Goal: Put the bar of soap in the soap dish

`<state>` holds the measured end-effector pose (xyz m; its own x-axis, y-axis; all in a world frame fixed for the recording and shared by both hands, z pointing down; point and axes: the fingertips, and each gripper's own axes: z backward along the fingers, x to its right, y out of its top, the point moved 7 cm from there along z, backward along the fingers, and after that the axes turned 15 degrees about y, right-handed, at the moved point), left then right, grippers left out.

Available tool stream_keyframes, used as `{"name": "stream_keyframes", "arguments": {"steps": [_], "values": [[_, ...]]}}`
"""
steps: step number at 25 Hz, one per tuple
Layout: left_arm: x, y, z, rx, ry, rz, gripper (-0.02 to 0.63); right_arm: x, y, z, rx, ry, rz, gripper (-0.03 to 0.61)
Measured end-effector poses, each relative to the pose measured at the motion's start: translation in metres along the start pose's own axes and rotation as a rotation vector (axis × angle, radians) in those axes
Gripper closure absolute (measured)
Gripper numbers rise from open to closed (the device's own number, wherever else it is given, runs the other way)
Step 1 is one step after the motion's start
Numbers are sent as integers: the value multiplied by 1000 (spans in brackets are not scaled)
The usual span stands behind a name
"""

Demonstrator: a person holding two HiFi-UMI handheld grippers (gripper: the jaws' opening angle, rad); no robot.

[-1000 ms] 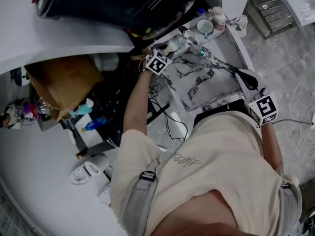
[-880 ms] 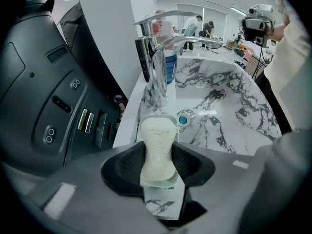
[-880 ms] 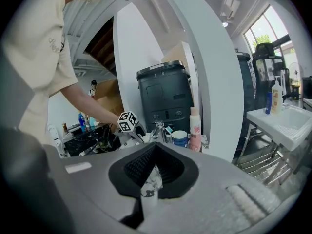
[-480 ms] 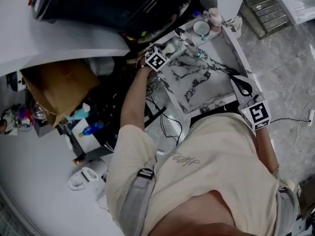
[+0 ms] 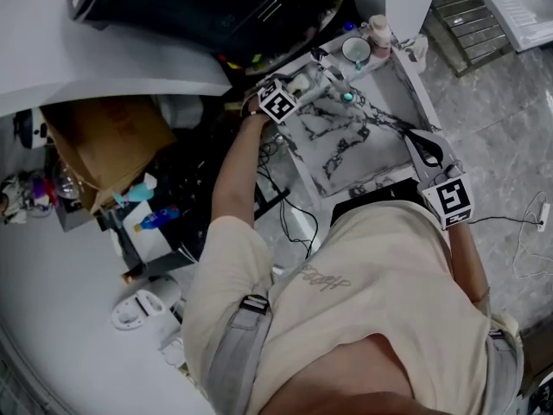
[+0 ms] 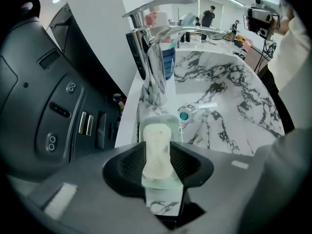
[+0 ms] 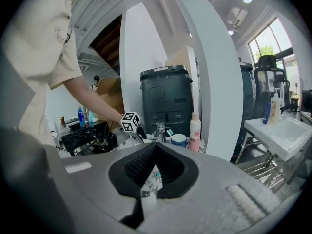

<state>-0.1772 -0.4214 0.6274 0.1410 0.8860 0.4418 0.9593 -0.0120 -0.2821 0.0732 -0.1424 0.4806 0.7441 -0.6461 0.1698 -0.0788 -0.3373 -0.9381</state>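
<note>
The pale cream bar of soap [image 6: 157,150] lies lengthwise on a pale green soap dish [image 6: 162,122] at the sink's rim, just in front of the chrome tap [image 6: 152,62]. My left gripper [image 6: 157,147] points steeply down over it, and its jaws are closing with the soap between the black pads. In the head view that gripper [image 5: 302,85] sits at the basin's far left corner. My right gripper [image 5: 416,141] hangs over the near right rim of the marble sink [image 5: 346,150], shut with nothing in it [image 7: 155,147].
A cup [image 5: 356,50] and a pink bottle [image 5: 378,28] stand behind the tap. The basin holds a teal drain plug [image 6: 184,115]. A black bin [image 7: 165,101] stands past the sink. A brown paper bag [image 5: 112,141] and cables lie on the floor at left.
Only the head camera's framing sways a little. Both grippers stay at the same spots over the sink.
</note>
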Motion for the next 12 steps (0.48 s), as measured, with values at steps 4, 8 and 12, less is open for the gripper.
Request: {"name": "stream_keyframes", "arguments": {"steps": [4, 8, 12], "values": [[-4, -4, 15, 1, 39, 41, 445, 2, 1, 5, 20, 4, 21, 578], [-11, 5, 53, 74, 99, 146, 451, 7, 2, 10, 28, 8, 47, 578], [-4, 1, 97, 162, 173, 396, 470, 11, 11, 10, 63, 42, 58, 578]]}}
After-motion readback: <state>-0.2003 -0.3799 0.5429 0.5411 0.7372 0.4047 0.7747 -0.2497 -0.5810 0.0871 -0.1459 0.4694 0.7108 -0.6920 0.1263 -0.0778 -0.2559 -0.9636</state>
